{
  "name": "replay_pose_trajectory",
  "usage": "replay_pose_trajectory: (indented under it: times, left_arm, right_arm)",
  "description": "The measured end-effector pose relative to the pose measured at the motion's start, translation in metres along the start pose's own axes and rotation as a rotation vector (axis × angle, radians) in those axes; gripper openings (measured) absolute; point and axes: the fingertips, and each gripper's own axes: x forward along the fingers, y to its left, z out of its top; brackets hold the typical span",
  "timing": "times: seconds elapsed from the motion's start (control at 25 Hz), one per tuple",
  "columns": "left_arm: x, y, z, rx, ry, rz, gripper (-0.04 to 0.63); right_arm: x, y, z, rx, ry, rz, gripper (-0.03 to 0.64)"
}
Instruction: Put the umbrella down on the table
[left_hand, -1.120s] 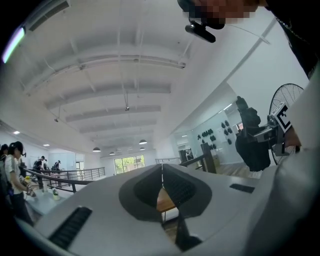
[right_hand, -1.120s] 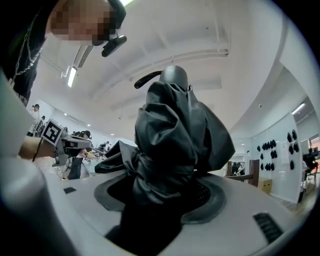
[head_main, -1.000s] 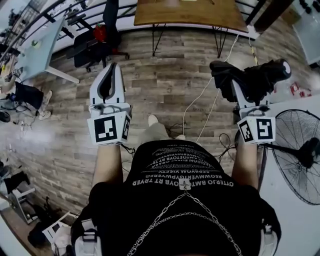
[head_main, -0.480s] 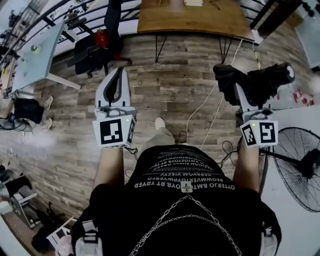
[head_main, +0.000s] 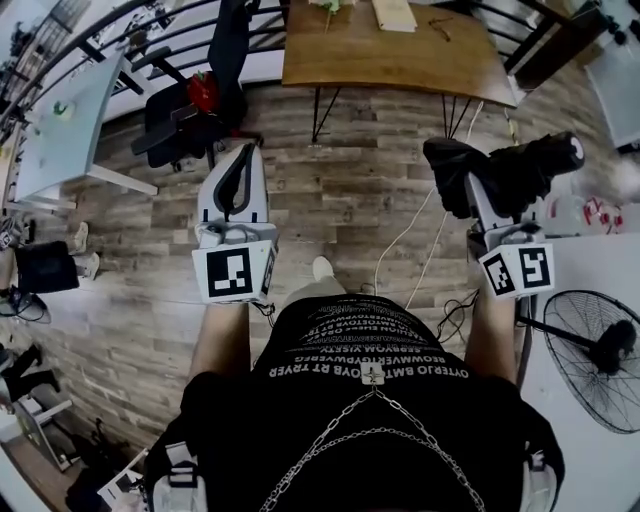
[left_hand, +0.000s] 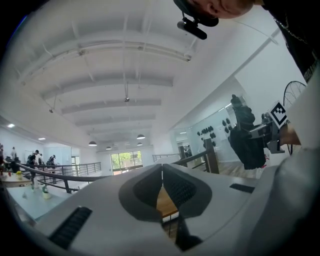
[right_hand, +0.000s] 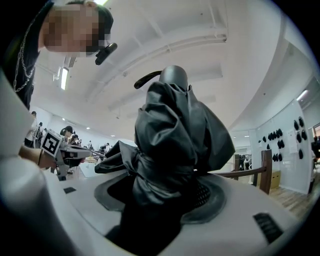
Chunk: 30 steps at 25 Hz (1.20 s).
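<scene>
A folded black umbrella lies crosswise in my right gripper, whose jaws are shut on its bunched fabric; its rounded handle end points right. The right gripper view fills with that dark fabric, tied at the middle, between the jaws. The brown wooden table stands ahead at the top of the head view, apart from both grippers. My left gripper is shut with nothing in it; its pads meet in the left gripper view, where the umbrella shows at the right.
A black office chair with a red item and a pale desk stand at the left. A floor fan stands at the right beside a white surface. Cables run over the plank floor. A flat pale item lies on the wooden table.
The wooden table has come nearer and shows more of its top. Both grippers moved forward over the floor towards it, the umbrella still held in the right one.
</scene>
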Motion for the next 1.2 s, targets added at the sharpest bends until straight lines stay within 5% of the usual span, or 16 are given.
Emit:
replay_pose_trajectory:
  times: [0.44,0.8,1.2]
  left_arm:
    - [0.031,0.074,-0.008,-0.01,-0.046,0.008,0.031]
    - [0.054,0.077,-0.006,-0.031,-0.066,-0.053,0.031]
    - [0.089,0.081,-0.014,-0.036,-0.04,-0.031,0.031]
  right_arm:
    - [0.045,0.03,0.008,-0.012,0.007,-0.036,0.284]
    - [0.047,0.023,0.016,-0.031,0.02,-0.089,0.284]
    - [0.096,0.017,0.001,-0.071,0.042,-0.011,0.284]
